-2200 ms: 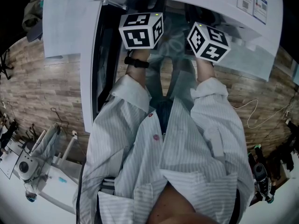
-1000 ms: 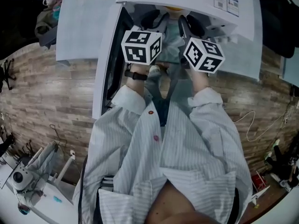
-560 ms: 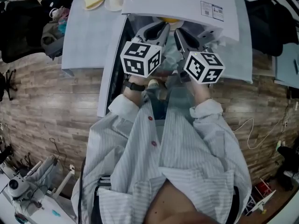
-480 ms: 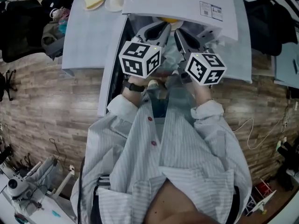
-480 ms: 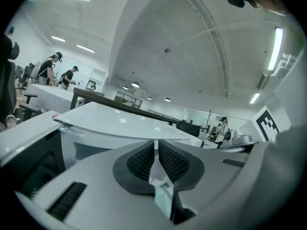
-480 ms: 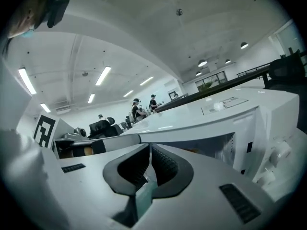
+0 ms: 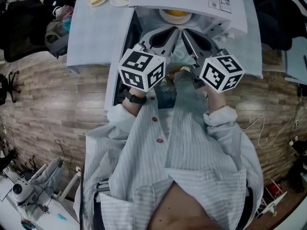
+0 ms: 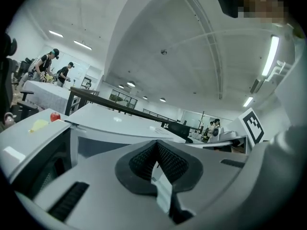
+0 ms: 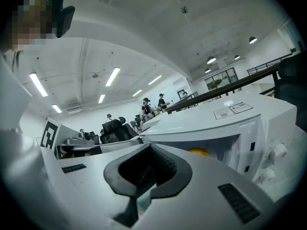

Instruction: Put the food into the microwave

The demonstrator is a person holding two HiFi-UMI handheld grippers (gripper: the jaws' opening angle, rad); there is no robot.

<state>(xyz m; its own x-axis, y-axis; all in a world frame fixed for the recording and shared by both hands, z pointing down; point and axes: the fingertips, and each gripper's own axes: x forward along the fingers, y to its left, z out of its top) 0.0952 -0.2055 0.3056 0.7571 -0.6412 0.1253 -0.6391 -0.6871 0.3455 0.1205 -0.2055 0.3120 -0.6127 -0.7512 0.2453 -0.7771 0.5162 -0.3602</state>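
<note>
Head view: left tool, right tool now shut.

Microwave mouth open, door swung left, plate occupying cavity back

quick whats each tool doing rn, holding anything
Left tool: closed, holding nothing.
Right tool: closed, holding nothing.
</note>
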